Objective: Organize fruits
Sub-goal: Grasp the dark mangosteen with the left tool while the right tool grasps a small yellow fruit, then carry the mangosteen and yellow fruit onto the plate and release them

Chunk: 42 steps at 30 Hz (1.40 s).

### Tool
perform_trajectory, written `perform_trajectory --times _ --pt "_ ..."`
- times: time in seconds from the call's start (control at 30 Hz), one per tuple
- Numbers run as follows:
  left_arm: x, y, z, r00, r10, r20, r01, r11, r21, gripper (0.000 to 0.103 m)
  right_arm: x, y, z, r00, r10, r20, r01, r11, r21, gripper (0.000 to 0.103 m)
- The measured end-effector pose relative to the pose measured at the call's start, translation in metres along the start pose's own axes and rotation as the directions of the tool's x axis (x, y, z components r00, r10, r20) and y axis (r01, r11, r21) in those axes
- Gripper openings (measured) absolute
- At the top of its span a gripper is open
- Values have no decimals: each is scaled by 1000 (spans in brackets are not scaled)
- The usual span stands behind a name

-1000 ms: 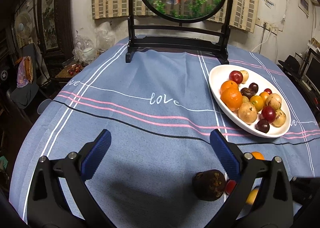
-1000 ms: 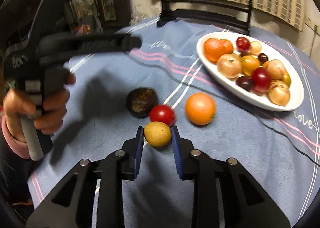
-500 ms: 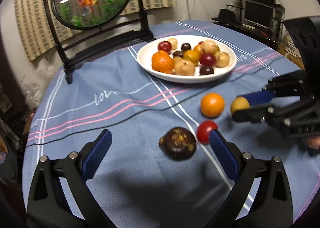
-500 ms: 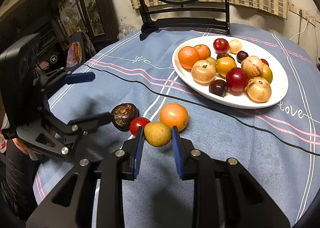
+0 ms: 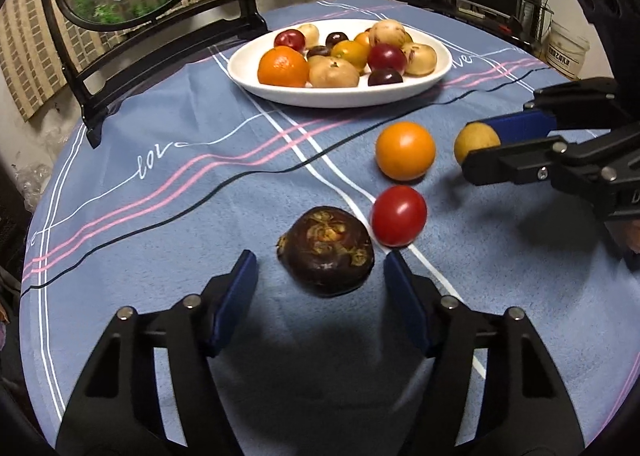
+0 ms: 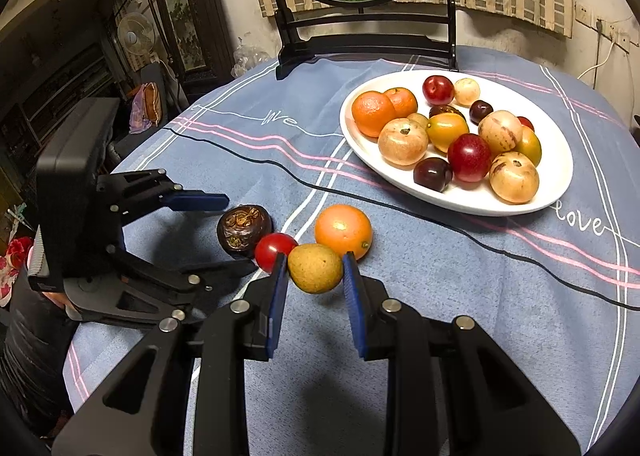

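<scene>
Round table, blue-grey striped tablecloth [image 5: 168, 192]. On the cloth: white oval plate [image 5: 340, 94] of fruit upper centre, black framed stand [image 5: 96, 112] upper left; loose orange [image 5: 405, 150], red tomato [image 5: 398, 215], dark brown fruit [image 5: 328, 250] centre to lower centre.

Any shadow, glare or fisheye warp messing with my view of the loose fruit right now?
Left wrist view: the left tool casts a dark shadow just below the sharp, well-lit mangosteen; table edges bow. Right wrist view: yellow fruit clear, room at the left dim.
</scene>
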State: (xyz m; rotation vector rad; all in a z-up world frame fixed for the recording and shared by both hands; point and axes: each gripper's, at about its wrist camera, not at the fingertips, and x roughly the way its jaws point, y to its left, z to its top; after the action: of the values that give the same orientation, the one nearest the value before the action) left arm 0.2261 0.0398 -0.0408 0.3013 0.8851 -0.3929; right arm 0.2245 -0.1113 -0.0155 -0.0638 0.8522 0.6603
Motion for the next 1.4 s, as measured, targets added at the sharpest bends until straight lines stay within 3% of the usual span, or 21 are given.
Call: perform_trajectory --times 0.3,0.5,0.87,1.03,1.17,1.27,1.4 --pt "3 -2 4 999 15 32 -15 1000 11 65 0 1 -1 1000 -3 -2 3 1000 -3 29" --pt "2 -5 4 999 -15 28 14 1000 21 49 1 1 0 1000 -8 -5 8 1000 -4 29" --pt "-1 -11 5 1000 7 24 -8 999 44 49 -1 -2 1 1000 -12 12 12 1000 -2 28" --pt "-13 -15 7 998 6 66 -9 999 49 49 -4 -4 4 999 -1 33 1 1000 -2 28" --pt "-23 -21 10 995 8 102 -14 998 53 49 -13 -10 7 995 9 94 -10 1000 16 29" --pt "-30 -24 15 991 -3 130 -2 999 38 49 -23 -20 14 982 -5 191 -5 999 51 29" --pt "-39 -25 35 983 -45 178 51 998 -33 49 -33 -44 26 940 -86 330 49 992 118 28"
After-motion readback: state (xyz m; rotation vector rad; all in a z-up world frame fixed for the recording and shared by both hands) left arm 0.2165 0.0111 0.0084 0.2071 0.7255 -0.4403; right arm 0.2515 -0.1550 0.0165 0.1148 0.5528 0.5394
